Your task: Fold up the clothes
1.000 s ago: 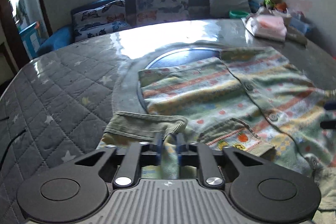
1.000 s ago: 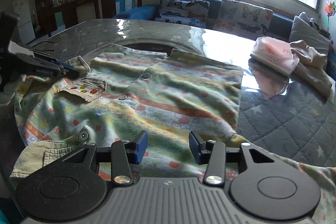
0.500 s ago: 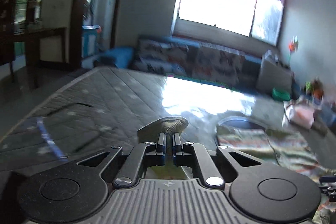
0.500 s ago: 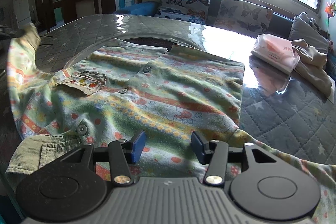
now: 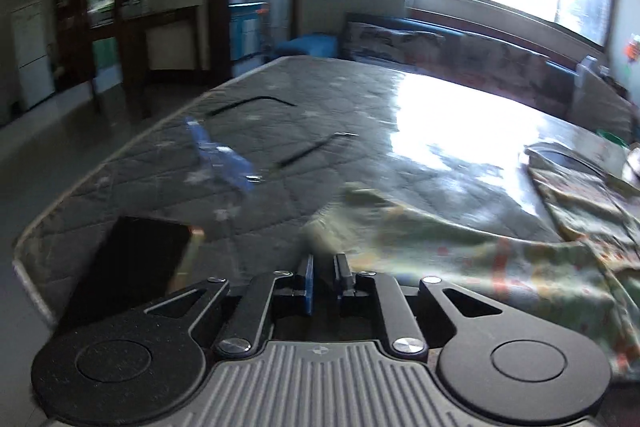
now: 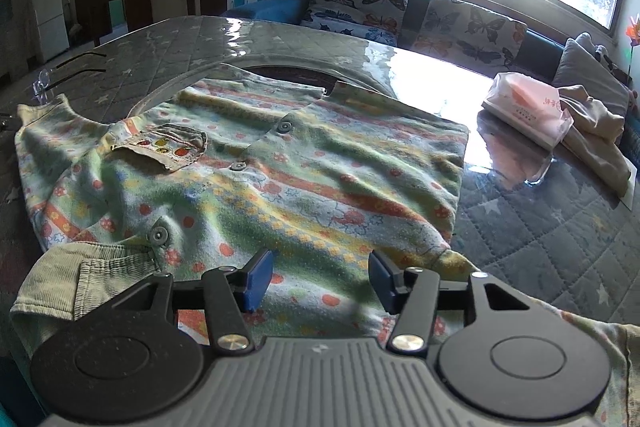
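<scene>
A green, yellow and orange striped button shirt (image 6: 280, 179) lies spread on the quilted table cover (image 6: 560, 227), with a fruit pocket (image 6: 168, 147) and a corduroy collar (image 6: 80, 279). Its left sleeve (image 5: 460, 247) stretches out sideways, blurred in the left wrist view. The cuff (image 5: 320, 239) reaches the tips of my left gripper (image 5: 325, 267), whose pads stand nearly together on it. My right gripper (image 6: 320, 275) hovers open just over the near part of the shirt, with nothing between its fingers.
Glasses (image 6: 68, 67) and a black flat object (image 5: 132, 267) lie near the table's left end, whose edge (image 5: 80, 195) is close. A tissue pack (image 6: 528, 111) and a beige cloth (image 6: 596, 131) lie at the right. A sofa (image 6: 400, 15) stands behind.
My left gripper has swung left with the cuff, drawing the sleeve off the shirt front and out to the side. The right gripper has barely moved and stays open.
</scene>
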